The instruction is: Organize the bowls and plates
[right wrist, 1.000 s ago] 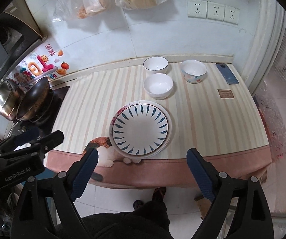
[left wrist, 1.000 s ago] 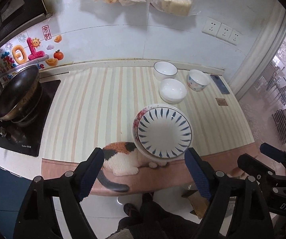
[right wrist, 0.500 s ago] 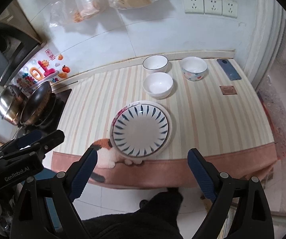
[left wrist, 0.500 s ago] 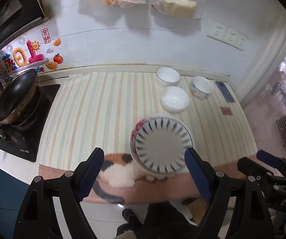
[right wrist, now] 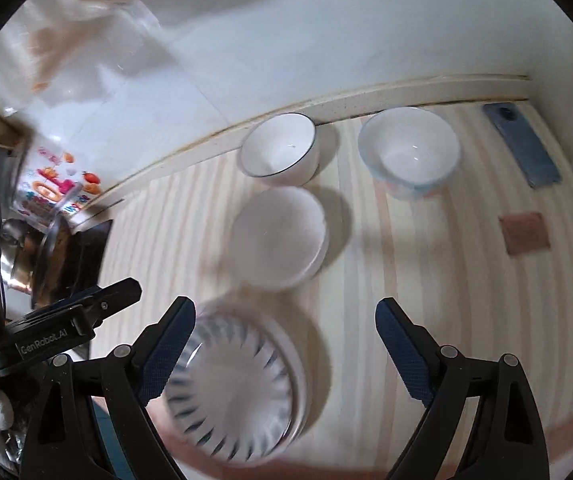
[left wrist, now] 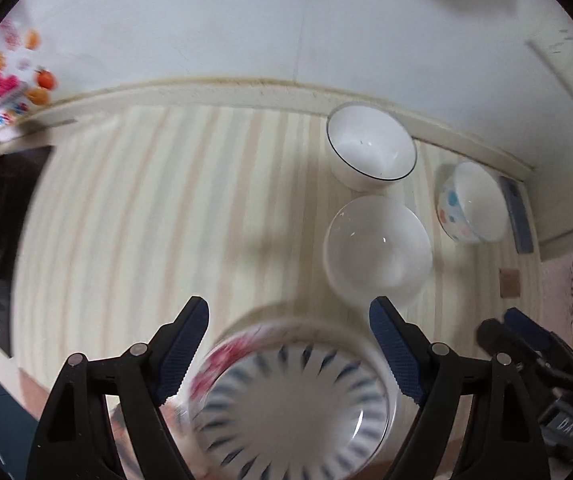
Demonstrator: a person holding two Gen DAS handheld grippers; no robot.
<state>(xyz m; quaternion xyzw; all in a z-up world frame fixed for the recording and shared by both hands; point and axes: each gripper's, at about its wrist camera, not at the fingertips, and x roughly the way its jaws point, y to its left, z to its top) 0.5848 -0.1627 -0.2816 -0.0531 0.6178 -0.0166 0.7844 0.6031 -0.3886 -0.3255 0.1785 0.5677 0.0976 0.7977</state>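
Note:
A blue-rayed plate (left wrist: 290,404) lies on a second plate with a red flowered rim (left wrist: 216,364) at the counter's front edge; it also shows in the right wrist view (right wrist: 232,392). Behind it stand a plain white bowl (left wrist: 378,252) (right wrist: 278,236), a dark-rimmed white bowl (left wrist: 370,146) (right wrist: 280,150) and a dotted bowl (left wrist: 472,202) (right wrist: 408,152). My left gripper (left wrist: 288,350) is open, its fingers straddling the plates from above. My right gripper (right wrist: 284,350) is open and empty, just right of the plates.
The striped counter (left wrist: 158,216) runs to a white tiled wall. A black hob (right wrist: 70,264) with pans is at the left. A dark phone (right wrist: 520,144) and a small brown square (right wrist: 524,234) lie at the right end.
Both grippers have dropped quickly forward and down toward the counter. The plates and bowls now look much larger and closer. Both stay open.

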